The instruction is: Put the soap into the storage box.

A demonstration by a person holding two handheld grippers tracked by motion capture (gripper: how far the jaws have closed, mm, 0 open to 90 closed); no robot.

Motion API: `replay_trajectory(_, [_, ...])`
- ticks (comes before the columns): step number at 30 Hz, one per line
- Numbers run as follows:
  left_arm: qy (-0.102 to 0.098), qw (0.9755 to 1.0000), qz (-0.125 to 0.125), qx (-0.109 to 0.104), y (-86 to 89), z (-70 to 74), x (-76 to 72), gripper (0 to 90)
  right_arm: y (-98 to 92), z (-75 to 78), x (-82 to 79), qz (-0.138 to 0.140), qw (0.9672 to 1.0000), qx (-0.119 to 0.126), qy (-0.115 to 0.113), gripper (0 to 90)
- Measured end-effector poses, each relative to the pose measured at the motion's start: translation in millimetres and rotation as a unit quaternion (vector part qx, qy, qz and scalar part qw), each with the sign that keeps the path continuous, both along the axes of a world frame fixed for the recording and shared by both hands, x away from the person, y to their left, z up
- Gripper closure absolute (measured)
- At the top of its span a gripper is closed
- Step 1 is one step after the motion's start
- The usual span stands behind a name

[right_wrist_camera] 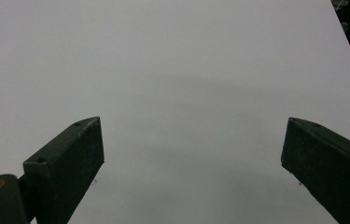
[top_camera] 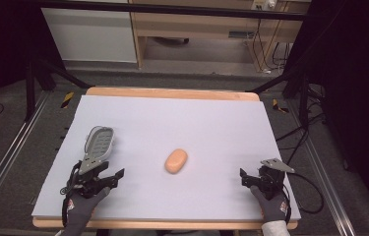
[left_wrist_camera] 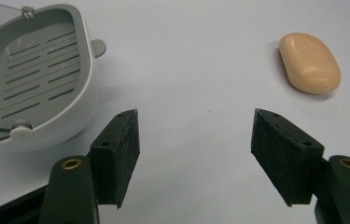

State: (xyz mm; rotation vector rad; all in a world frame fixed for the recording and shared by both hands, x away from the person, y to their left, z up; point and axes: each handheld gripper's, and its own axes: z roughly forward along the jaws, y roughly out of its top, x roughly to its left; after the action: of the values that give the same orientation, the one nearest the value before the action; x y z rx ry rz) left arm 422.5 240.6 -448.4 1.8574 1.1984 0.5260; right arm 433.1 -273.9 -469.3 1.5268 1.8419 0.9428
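Observation:
A peach soap bar (top_camera: 176, 161) lies near the middle of the white table top (top_camera: 182, 118). To its left sits a grey slotted soap dish (top_camera: 99, 141), empty. My left gripper (top_camera: 98, 173) rests open just in front of the dish, apart from it. In the left gripper view the open left gripper (left_wrist_camera: 195, 126) holds nothing, with the dish (left_wrist_camera: 37, 74) at upper left and the soap (left_wrist_camera: 309, 63) at upper right. My right gripper (top_camera: 257, 173) stands open near the table's front right. The right gripper view has that open gripper (right_wrist_camera: 192, 135) over bare white surface (right_wrist_camera: 177, 65).
The table's wooden edge (top_camera: 172, 93) runs along the far side. Black frame legs (top_camera: 39, 73) and cables (top_camera: 295, 142) stand on the grey floor around it. A wooden cabinet (top_camera: 197, 29) is at the back.

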Motion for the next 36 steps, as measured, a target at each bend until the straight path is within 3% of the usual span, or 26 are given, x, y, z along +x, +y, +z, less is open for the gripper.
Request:
replay_trajectory(15, [-0.003,0.9997,-0.026,0.004,-18.3,12.2,7.2,29.8,1.6,-1.1,0.4,-0.006,1.0,-0.005,0.006,5.7])
replay_trajectory(36, [0.006,0.9974,-0.072,0.002,-74.0,23.3,31.2,27.1,3.1,-1.6,0.6,-0.004,0.9999,-0.006,0.008,5.7])
